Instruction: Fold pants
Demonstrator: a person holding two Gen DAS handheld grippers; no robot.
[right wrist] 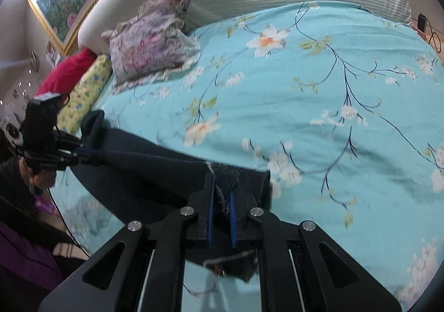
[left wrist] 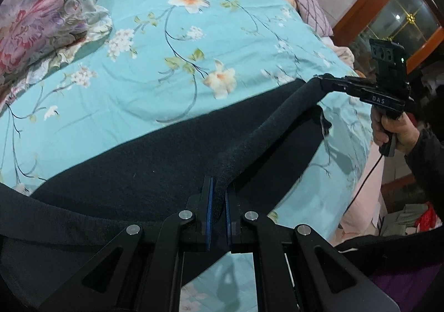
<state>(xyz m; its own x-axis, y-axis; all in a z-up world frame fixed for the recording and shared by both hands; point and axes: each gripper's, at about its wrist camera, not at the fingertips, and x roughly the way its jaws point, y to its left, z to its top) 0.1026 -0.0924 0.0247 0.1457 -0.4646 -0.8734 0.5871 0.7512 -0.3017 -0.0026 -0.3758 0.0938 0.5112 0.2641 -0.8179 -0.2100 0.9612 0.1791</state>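
Pants (left wrist: 155, 173) hang taut between your 2 grippers, left gripper (left wrist: 218, 195) and right gripper (right wrist: 222, 195), jaws clamped on cloth; lower both evenly onto the bedspread (left wrist: 138, 76).

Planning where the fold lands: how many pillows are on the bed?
3. A floral pillow lies on the sheet by the headboard; a yellow one and a red one sit at the bed's far left edge. Others may be hidden.
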